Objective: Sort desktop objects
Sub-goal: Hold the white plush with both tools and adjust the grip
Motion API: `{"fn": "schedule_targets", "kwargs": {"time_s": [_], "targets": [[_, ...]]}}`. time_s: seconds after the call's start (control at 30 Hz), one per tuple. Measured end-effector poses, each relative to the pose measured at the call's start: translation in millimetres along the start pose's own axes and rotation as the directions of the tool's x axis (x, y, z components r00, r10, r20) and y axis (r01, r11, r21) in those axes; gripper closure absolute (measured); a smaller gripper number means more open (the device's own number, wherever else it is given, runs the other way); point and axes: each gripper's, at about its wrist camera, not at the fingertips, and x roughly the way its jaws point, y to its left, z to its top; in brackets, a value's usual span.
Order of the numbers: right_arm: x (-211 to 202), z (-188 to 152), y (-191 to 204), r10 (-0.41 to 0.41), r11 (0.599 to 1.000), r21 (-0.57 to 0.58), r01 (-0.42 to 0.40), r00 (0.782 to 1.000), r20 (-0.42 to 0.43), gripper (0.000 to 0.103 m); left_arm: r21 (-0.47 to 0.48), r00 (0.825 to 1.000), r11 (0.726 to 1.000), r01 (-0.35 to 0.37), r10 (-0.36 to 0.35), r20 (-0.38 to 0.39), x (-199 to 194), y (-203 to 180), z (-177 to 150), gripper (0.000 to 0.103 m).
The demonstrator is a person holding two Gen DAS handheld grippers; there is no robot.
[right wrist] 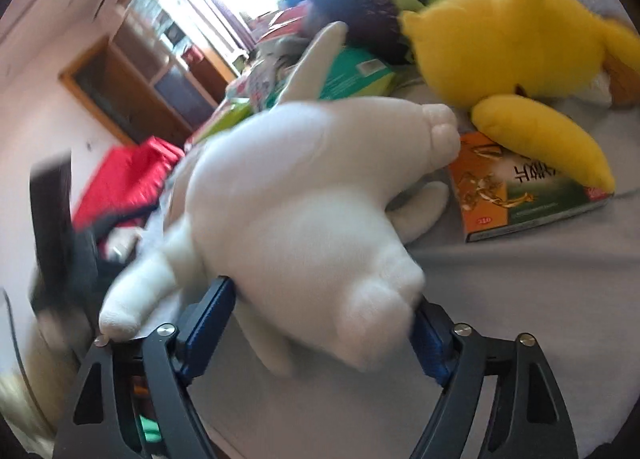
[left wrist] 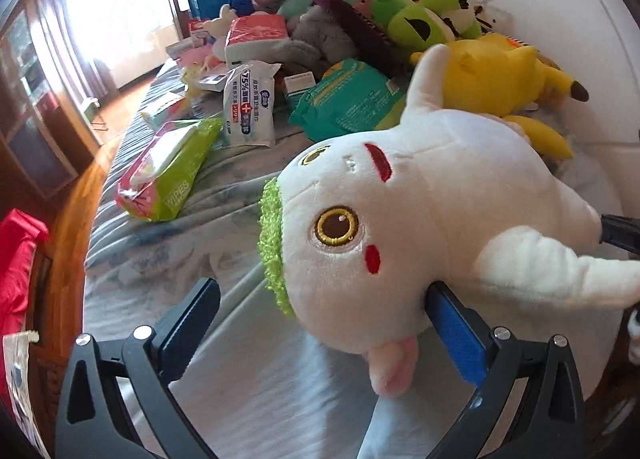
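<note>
A white plush toy [left wrist: 380, 219] with horns, yellow eyes and a green collar hangs over the grey tablecloth [left wrist: 180, 251]. In the left wrist view its head rests against the right blue finger [left wrist: 456, 335] of my left gripper [left wrist: 320, 323], which stands wide open; the other finger is well clear of the toy. In the blurred right wrist view the toy's rear end [right wrist: 304, 199] sits between the pads of my right gripper [right wrist: 320, 323], and both pads press into its plush. A dark finger of that gripper [left wrist: 620, 235] shows behind the toy's horn.
A yellow plush [left wrist: 500, 75] lies behind the toy, with a green frog plush [left wrist: 420, 15] and more soft toys beyond. Wipes packs, green [left wrist: 176, 171], white [left wrist: 250, 103] and teal [left wrist: 348, 99], lie to the left. An orange and green book [right wrist: 520, 195] sits under the yellow plush.
</note>
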Motion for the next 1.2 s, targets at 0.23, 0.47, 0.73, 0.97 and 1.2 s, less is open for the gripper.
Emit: {"fn": "schedule_targets", "kwargs": {"time_s": [0.23,0.47,0.73,0.97,1.2], "targets": [[-32,6,13,-0.144,0.981,-0.121,0.152,0.987,0.078,0.000,0.014,0.999,0.999,-0.048,0.048,-0.022,-10,-10,-9,0.000],[8,1,13,-0.155,0.952,-0.267,0.151,0.988,0.005,0.000,-0.090,0.999,0.996,0.026,-0.029,-0.037,6,6,-16,0.000],[19,1,24,-0.103,0.935,-0.337,0.109,0.994,0.035,0.000,-0.153,0.988,0.977,0.147,-0.153,-0.031,11,12,-15,0.000],[21,-5,12,-0.118,0.940,-0.321,0.117,0.993,0.017,0.000,-0.067,0.983,0.981,0.183,-0.185,-0.019,33,-14,-9,0.000],[33,6,3,-0.095,0.938,-0.325,0.118,0.992,0.088,0.000,-0.065,0.986,0.983,0.169,-0.169,0.007,43,-14,2,0.000]]}}
